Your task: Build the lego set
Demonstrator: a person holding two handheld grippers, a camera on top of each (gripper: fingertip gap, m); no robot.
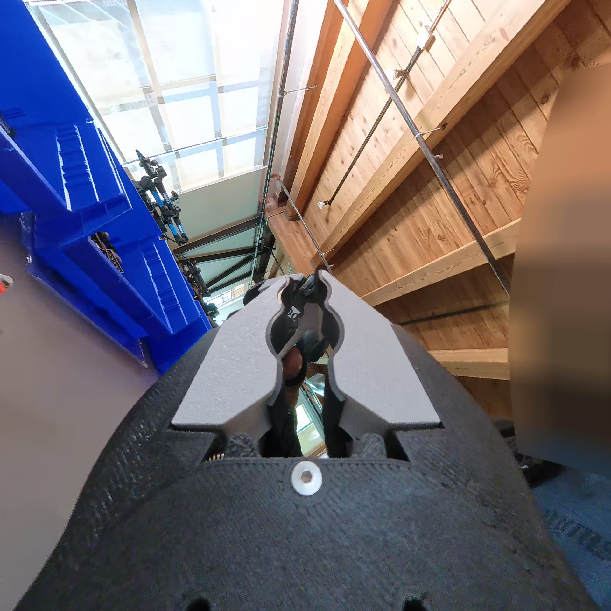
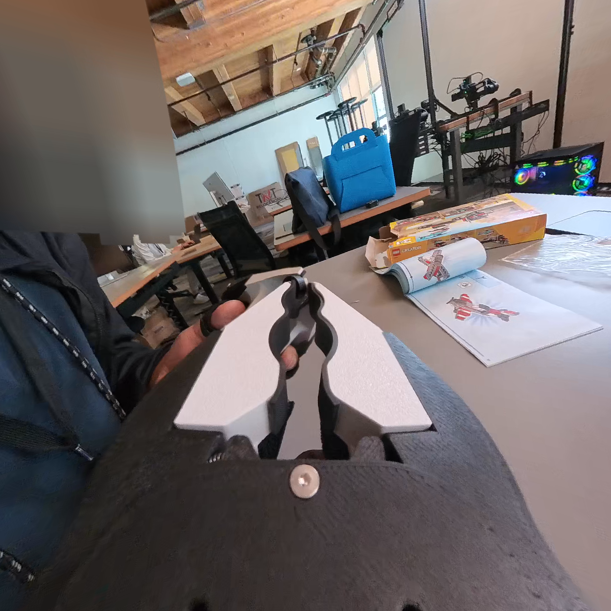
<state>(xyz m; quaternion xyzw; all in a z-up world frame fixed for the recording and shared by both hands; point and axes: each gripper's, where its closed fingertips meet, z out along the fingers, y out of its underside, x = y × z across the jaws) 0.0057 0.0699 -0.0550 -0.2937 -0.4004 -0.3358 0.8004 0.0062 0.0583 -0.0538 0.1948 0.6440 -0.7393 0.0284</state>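
My left gripper (image 1: 312, 279) points up toward the ceiling, its tips shut on a small black Lego piece (image 1: 309, 282). My right gripper (image 2: 302, 284) is held above the table's near edge, shut on a small black rounded Lego piece (image 2: 300, 287). The two grippers meet tip to tip. The left gripper's grey finger (image 2: 271, 276) and the hand holding it (image 2: 224, 314) show just behind the right tips. I cannot tell whether they grip one piece or two joined ones. An open instruction booklet (image 2: 489, 310) and the yellow Lego box (image 2: 469, 228) lie on the grey table (image 2: 496, 413).
Stacked blue plastic bins (image 1: 82, 198) stand close on the left in the left wrist view. A clear plastic bag (image 2: 568, 254) lies at the right of the table. A person in a dark blue jacket (image 2: 49, 363) is close on the left. Other desks, a chair and a blue bag stand behind. Both grippers' tips are close together, under 4 cm apart.
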